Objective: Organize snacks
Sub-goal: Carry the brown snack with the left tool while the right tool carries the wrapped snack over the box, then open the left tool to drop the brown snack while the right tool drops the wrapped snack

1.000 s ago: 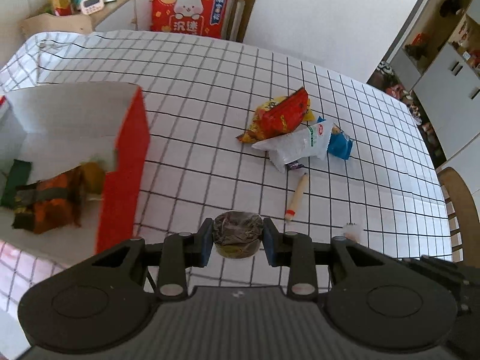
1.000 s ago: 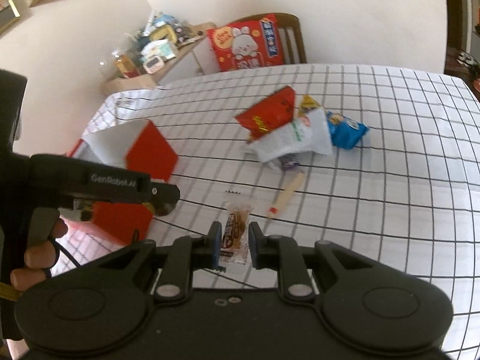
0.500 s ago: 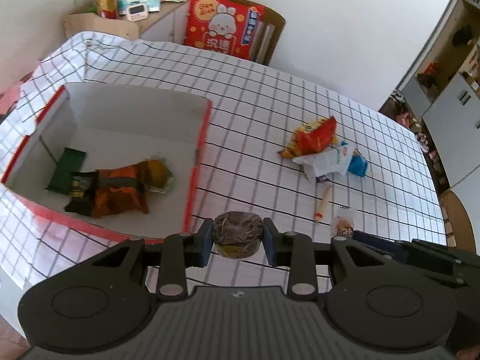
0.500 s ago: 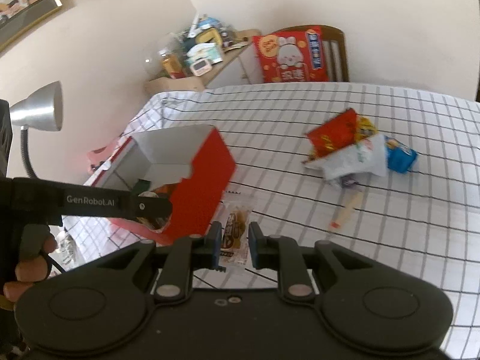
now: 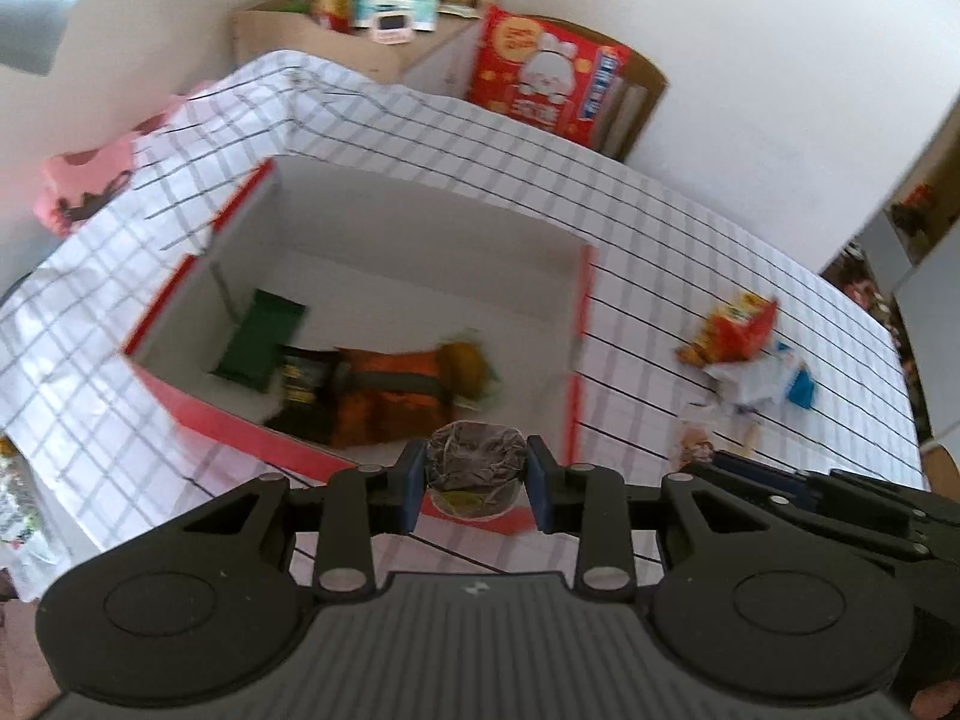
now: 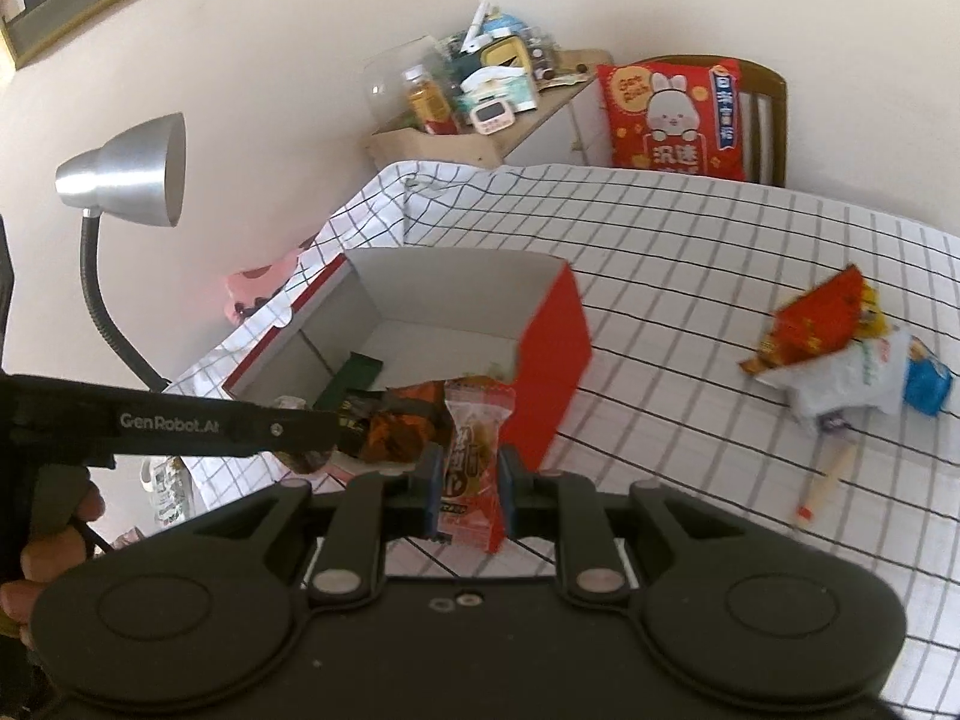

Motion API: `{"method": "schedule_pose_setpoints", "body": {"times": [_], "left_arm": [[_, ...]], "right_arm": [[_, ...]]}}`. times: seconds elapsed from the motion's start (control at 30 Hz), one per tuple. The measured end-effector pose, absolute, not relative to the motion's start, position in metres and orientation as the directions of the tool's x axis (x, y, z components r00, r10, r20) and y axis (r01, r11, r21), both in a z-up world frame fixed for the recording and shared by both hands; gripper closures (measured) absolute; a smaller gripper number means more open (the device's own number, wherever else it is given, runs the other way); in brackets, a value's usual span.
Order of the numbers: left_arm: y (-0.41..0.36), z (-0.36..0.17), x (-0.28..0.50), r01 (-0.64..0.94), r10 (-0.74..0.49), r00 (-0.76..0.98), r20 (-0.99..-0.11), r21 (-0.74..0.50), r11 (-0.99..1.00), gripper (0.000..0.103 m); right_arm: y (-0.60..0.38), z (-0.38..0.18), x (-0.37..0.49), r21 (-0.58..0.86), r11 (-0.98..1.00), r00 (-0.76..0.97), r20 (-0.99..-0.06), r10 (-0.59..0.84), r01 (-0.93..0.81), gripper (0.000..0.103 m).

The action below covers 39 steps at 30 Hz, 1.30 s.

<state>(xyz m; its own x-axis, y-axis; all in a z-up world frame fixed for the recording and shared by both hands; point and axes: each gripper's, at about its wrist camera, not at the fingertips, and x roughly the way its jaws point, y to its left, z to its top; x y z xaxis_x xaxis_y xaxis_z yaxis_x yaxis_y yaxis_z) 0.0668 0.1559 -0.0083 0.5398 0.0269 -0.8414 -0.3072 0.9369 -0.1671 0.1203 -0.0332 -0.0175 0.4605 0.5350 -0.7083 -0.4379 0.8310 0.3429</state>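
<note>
As both arms are swinging over from the desk (image 5: 690, 252), the left tongs (image 5: 477, 483) are gripping a foil-topped cup (image 5: 477, 468) and the right tongs (image 6: 465, 489) a pink-wrapped snack (image 6: 474, 450) above the red box (image 5: 576, 360), nearing the drop.

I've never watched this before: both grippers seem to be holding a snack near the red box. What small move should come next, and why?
Probably carry the left gripper a little forward over the red box and open it. It is shut on a round foil-topped snack cup at the box's near wall, and other snacks already lie inside.
</note>
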Motion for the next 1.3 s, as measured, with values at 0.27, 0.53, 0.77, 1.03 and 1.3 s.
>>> {"method": "schedule_pose_setpoints", "body": {"times": [0.27, 0.53, 0.77, 1.03, 1.3], "left_arm": [[0.206, -0.019, 0.083, -0.368, 0.114, 0.519, -0.847, -0.101, 0.924, 0.070], [0.249, -0.036, 0.102, -0.408, 0.156, 0.482, -0.862, -0.064, 0.911, 0.070], [0.272, -0.055, 0.128, -0.417, 0.181, 0.442, -0.879, -0.023, 0.908, 0.070], [0.286, -0.083, 0.154, -0.403, 0.186, 0.381, -0.906, 0.018, 0.915, 0.070], [0.286, -0.105, 0.169, -0.382, 0.177, 0.324, -0.929, 0.043, 0.923, 0.070]], "right_arm": [[0.013, -0.032, 0.146, 0.309, 0.836, 0.435, -0.743, 0.510, -0.452, 0.085], [0.051, -0.053, 0.177, 0.250, 0.857, 0.426, -0.783, 0.453, -0.451, 0.085], [0.080, -0.073, 0.202, 0.201, 0.865, 0.417, -0.811, 0.411, -0.460, 0.085], [0.114, -0.093, 0.225, 0.155, 0.849, 0.383, -0.841, 0.382, -0.506, 0.085], [0.128, -0.112, 0.236, 0.144, 0.841, 0.338, -0.870, 0.359, -0.521, 0.085]]}}
